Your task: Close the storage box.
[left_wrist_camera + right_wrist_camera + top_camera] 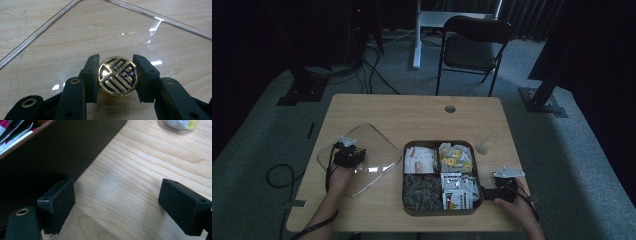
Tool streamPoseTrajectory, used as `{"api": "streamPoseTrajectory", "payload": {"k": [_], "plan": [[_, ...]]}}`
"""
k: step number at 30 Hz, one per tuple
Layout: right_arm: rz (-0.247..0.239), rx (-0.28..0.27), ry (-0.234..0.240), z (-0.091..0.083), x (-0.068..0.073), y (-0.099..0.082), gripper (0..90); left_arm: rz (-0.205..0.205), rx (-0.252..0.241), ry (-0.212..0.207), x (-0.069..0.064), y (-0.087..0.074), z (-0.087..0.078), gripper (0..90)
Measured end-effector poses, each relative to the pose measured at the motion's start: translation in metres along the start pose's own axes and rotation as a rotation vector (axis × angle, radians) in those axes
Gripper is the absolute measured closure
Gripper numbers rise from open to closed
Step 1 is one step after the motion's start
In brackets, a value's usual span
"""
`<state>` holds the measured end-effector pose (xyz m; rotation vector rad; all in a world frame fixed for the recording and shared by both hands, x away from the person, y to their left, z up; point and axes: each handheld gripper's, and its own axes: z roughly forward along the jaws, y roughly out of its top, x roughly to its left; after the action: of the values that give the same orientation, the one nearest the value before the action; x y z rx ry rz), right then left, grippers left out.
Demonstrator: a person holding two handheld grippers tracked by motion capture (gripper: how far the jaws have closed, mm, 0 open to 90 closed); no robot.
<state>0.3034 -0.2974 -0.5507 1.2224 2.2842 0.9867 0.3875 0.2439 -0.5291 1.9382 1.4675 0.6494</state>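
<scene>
Hand-held gripper (117, 80) clamped around gold knob (117, 76).

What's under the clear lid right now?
Bare wooden table shows through the clear lid. The left tool is shut on the lid's gold knob, which hides the spot right beneath it.

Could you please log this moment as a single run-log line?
left gripper: shut on lid knob | clear lid: on table | right gripper: open beside snack tray
</scene>
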Motion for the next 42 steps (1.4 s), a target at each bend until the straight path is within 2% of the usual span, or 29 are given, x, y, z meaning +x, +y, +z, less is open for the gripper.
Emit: {"api": "streamPoseTrajectory", "payload": {"k": [4,8,13,19,22,26,35,39,42], "plan": [[0.000,0.000,0.000,0.000,0.000,0.000,13.1,-0.010,0.003,-0.021,0.004,0.001,-0.008,59.3],[0.000,0.000,0.000,0.000,0.000,0.000,13.1,0.003,-0.015,-0.018,0.007,0.003,-0.019,59.4],[0.000,0.000,-0.001,0.000,0.000,0.000,13.1,-0.008,-0.036,-0.025,0.013,0.009,-0.034,59.4],[0.000,0.000,0.000,0.000,0.000,0.000,13.1,0.018,-0.048,-0.029,0.013,0.018,-0.050,59.3],[0.000,0.000,0.000,0.000,0.000,0.000,13.1,0.017,-0.060,-0.044,0.011,0.023,-0.057,59.3],[0.000,0.000,0.000,0.000,0.000,0.000,13.1,0.034,-0.067,-0.057,0.006,0.030,-0.064,59.3],[0.000,0.000,0.000,0.000,0.000,0.000,13.1,0.074,-0.085,-0.115,-0.012,0.041,-0.071,59.3],[0.000,0.000,-0.001,0.000,0.000,0.000,13.1,0.109,-0.090,-0.134,-0.021,0.045,-0.073,59.3],[0.000,0.000,0.000,0.000,0.000,0.000,13.1,0.121,-0.099,-0.151,-0.027,0.047,-0.075,59.3]]}}
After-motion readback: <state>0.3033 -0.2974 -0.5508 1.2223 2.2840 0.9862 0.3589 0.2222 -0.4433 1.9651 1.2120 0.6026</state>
